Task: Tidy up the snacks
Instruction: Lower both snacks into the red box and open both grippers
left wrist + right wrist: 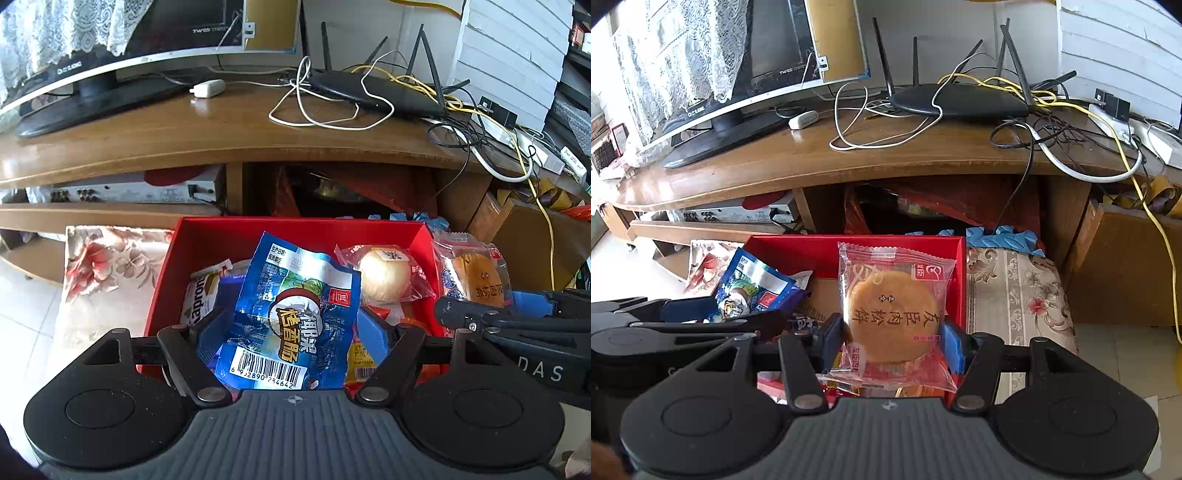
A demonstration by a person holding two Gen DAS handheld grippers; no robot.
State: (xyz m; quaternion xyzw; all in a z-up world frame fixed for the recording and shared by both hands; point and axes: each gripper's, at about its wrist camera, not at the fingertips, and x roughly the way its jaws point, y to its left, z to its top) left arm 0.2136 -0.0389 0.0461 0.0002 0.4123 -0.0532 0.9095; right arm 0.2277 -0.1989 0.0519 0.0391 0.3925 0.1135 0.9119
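In the left wrist view my left gripper point(291, 336) is shut on a blue sausage packet point(291, 317), which stands upright between the blue pads above an open red box point(236, 236). A white wafer pack point(201, 295) and a pale round pastry point(384, 277) in a clear wrapper lie in the box. My right gripper point(892, 339) is shut on a clear-wrapped golden round cake point(892, 314), held over the right side of the red box point(798, 247). Each gripper shows in the other's view: the right gripper point(491, 306) with its cake point(476, 280), the left gripper point(738, 310) with the blue packet point(753, 288).
The red box rests on a floral cloth point(1015, 288). Behind it stands a wooden TV stand point(221, 133) with a monitor point(92, 62), a black router point(376, 92) and tangled cables point(480, 133). A brown cardboard box point(1126, 258) sits at the right, and white floor tiles point(26, 325) lie at the left.
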